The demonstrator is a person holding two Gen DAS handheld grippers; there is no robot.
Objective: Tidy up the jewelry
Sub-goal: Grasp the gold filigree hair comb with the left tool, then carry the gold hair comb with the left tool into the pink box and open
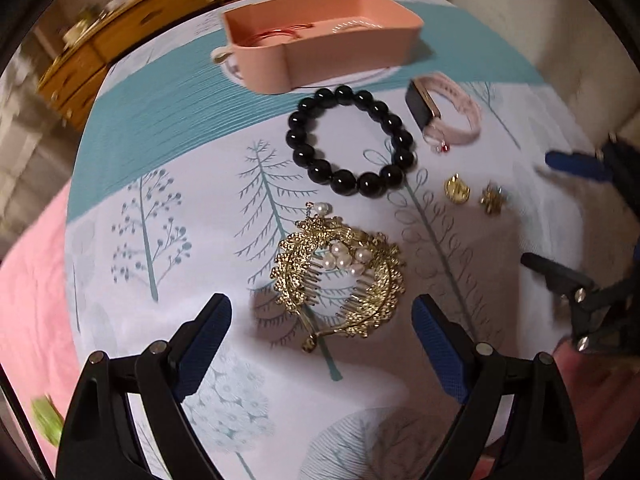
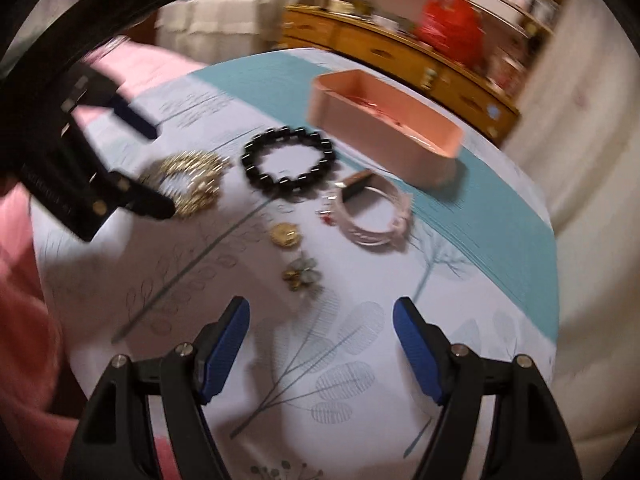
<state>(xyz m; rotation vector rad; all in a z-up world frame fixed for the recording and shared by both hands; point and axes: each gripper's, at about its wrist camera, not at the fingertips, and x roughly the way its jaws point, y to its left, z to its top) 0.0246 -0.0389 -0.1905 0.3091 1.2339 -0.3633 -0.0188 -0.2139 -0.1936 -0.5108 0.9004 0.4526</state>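
Left wrist view first: left gripper (image 1: 320, 320) has its jaws wide apart w/ nothing clamped, hanging right over the gold pearl hair comb (image 1: 340, 278), which sits between the blue pads but isn't touched as far as I can tell. Past it is the black bead bracelet (image 1: 352, 142), then the pink-strap smartwatch (image 1: 442, 114) off to the side, and two small gold earrings (image 1: 474, 194) near the other tool. Furthest back is the pink organizer tray (image 1: 320, 36) on the tree-print tablecloth (image 1: 168, 216), w/ what looks like a red bangle already in one compartment and maybe something shiny in the other, too small to say. Right gripper (image 2: 320, 344) is also spread open and empty, above bare cloth just short of the earrings (image 2: 294, 254). So imo the job's barely started: one or two bits in the tray, five pieces left out on the table. Diffs btw views: only the left cam shows the comb's pearls and teeth and the tray contents clearly; the right cam is blurry, but it shows the watch (image 2: 372, 216) strap loop better, plus the left tool (image 2: 132, 176) half covering the comb (image 2: 188, 184).
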